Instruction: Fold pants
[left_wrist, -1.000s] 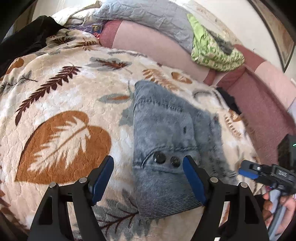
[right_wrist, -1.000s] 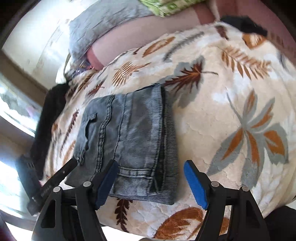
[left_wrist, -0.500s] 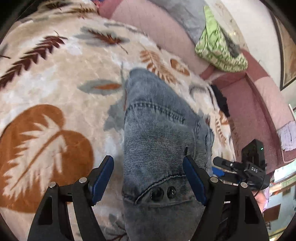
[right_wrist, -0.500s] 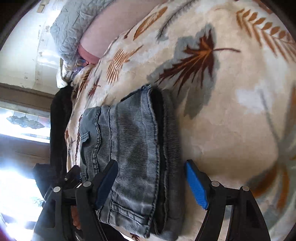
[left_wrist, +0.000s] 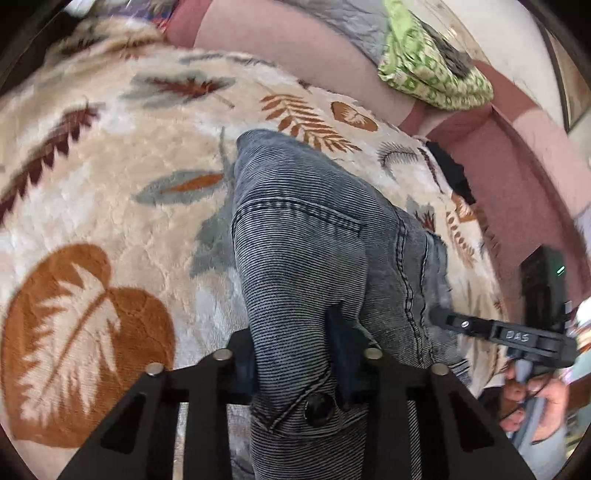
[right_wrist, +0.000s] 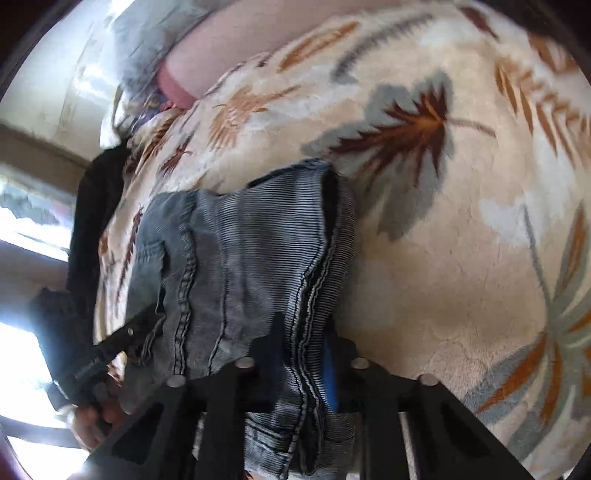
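Note:
Folded grey-blue jeans (left_wrist: 303, 229) lie on a cream blanket printed with leaves (left_wrist: 110, 184). My left gripper (left_wrist: 295, 343) has its jaws closing on the waistband end, just above the dark button, and the denim bunches up between the blue pads. In the right wrist view the same jeans (right_wrist: 240, 251) show their stacked folded edge. My right gripper (right_wrist: 304, 343) is closing on that edge, with the layers pinched between its pads. Each gripper also shows in the other's view, at the jeans' far side.
A green patterned cloth (left_wrist: 432, 70) and a grey quilt (left_wrist: 354, 22) lie on pink cushions (left_wrist: 517, 184) behind the blanket. A black garment (right_wrist: 96, 206) lies at the blanket's left edge by a bright window. A person's hand (left_wrist: 535, 402) holds the right gripper.
Both grippers moved in over the jeans and tipped downward. Their jaws, wide apart before, have come together on the denim, which now bunches and lifts between the pads.

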